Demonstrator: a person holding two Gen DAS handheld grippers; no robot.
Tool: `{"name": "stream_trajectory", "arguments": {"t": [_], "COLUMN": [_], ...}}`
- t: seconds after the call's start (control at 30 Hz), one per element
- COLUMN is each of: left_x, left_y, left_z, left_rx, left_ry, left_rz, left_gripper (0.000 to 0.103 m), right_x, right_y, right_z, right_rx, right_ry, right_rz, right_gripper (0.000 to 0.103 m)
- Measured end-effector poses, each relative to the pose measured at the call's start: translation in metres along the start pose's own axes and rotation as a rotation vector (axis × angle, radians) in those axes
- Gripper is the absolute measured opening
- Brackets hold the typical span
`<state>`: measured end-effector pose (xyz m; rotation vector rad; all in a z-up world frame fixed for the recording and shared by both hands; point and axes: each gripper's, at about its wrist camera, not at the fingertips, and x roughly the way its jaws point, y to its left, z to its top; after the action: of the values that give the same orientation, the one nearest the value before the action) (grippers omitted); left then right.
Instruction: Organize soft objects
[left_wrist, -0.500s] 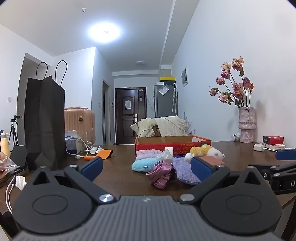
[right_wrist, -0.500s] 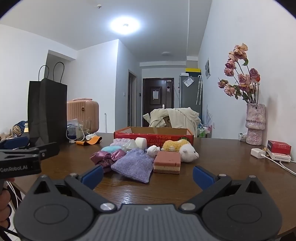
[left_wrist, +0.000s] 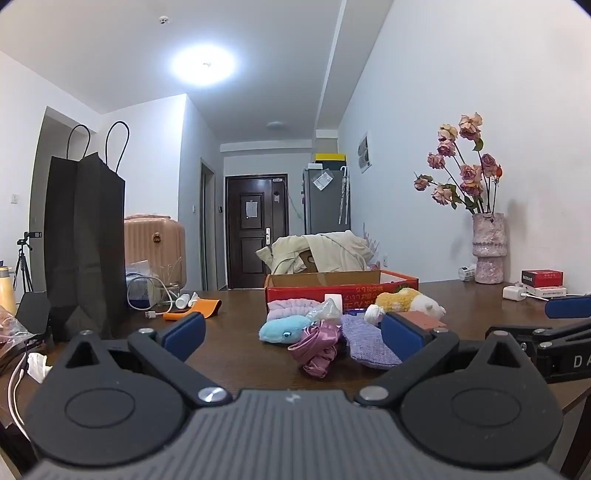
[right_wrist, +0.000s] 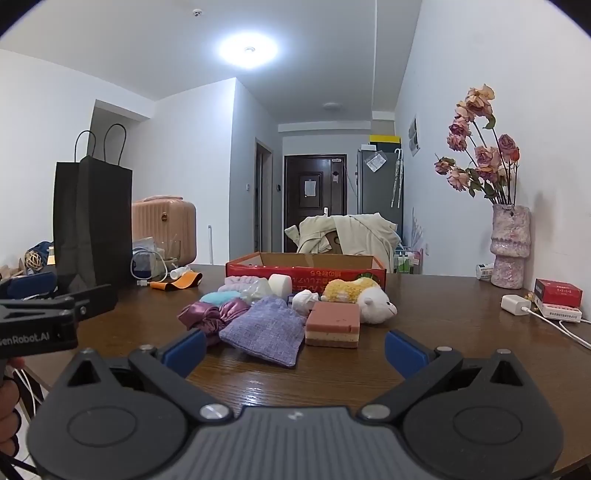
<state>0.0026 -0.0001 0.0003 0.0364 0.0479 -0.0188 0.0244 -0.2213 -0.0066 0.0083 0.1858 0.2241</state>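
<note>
A pile of soft things lies on the brown table in front of a red cardboard box (right_wrist: 306, 271). It holds a lavender knit pouch (right_wrist: 264, 330), a purple satin scrunchie (right_wrist: 207, 317), a pink layered sponge block (right_wrist: 334, 325), a yellow-and-white plush (right_wrist: 364, 295), a blue plush (left_wrist: 284, 328) and a pink headband (left_wrist: 291, 306). My left gripper (left_wrist: 291, 334) is open and empty, short of the pile. My right gripper (right_wrist: 295, 349) is open and empty, just in front of the pouch and sponge.
A tall black paper bag (left_wrist: 86, 247) stands at the left with cables and an orange item (left_wrist: 201, 308) beside it. A vase of dried roses (right_wrist: 509, 251), a red box (right_wrist: 557, 291) and a white charger (right_wrist: 515, 304) sit at the right.
Both views have shifted very slightly; the pile and both open grippers stand as before.
</note>
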Motion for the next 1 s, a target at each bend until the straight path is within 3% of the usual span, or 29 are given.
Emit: {"name": "stream_trajectory", "arguments": {"t": [1.0], "left_x": [-0.0002], "left_y": [0.0001], "left_z": [-0.0003], "left_rx": [0.0], "left_ry": [-0.002], "left_rz": [0.002], "left_gripper": [0.103], "right_x": [0.0017], "right_y": [0.0008], "right_z": [0.0005], "right_rx": [-0.003], "right_ry": [0.003], "right_rz": [-0.001], "right_gripper": [0.103]}}
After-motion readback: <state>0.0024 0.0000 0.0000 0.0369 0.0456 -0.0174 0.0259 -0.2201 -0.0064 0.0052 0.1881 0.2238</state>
